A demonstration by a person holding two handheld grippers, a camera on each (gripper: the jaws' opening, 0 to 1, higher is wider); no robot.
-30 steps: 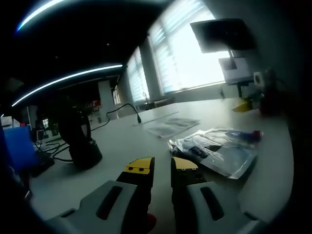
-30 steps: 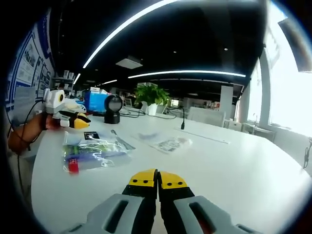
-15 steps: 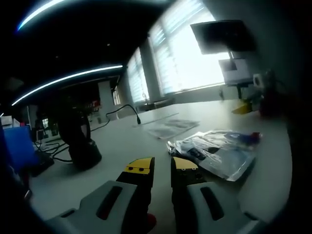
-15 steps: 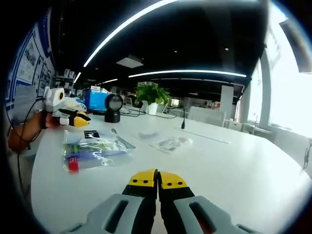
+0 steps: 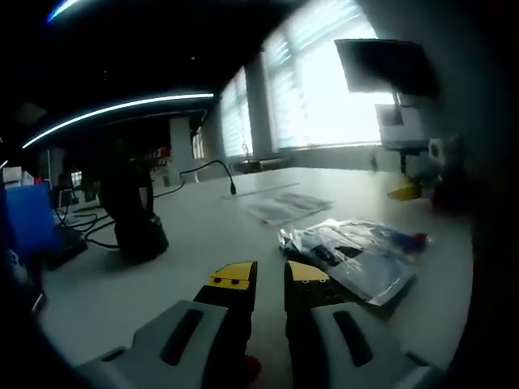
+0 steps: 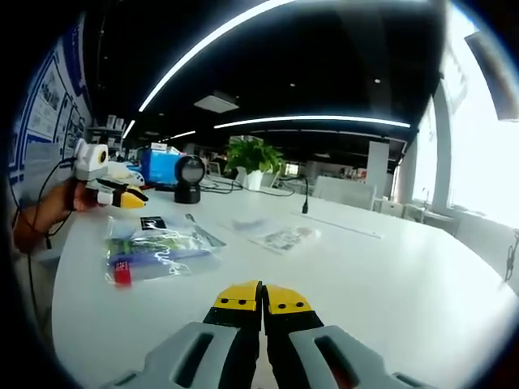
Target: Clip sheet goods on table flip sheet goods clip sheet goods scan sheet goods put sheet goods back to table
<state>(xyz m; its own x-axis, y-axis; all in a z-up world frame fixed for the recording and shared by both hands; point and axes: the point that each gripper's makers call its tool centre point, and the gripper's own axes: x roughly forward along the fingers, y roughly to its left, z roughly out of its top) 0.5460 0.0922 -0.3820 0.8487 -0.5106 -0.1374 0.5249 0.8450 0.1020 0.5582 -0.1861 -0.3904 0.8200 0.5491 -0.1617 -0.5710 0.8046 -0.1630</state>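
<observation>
The sheet goods, a clear plastic bag [image 5: 357, 255] with blue and red print, lie flat on the white table [image 5: 203, 243], just right of and beyond my left gripper [image 5: 269, 275]. Its yellow-tipped jaws stand a narrow gap apart with nothing between them. In the right gripper view the same bag [image 6: 158, 247] lies to the left, well ahead of my right gripper [image 6: 262, 298], whose jaws are pressed together and hold nothing. The left gripper [image 6: 122, 197], held by a hand, hovers beyond the bag's far left end.
A black scanner on a stand [image 5: 134, 215] [image 6: 188, 180] sits at the table's back. A printed paper sheet [image 5: 288, 207] [image 6: 282, 238] lies past the bag. Cables, a blue box [image 6: 160, 168] and a potted plant [image 6: 254, 158] are further back.
The left gripper view has shifted a little, so that camera moved slightly. In the right gripper view the left gripper has risen a touch. The bag has not moved.
</observation>
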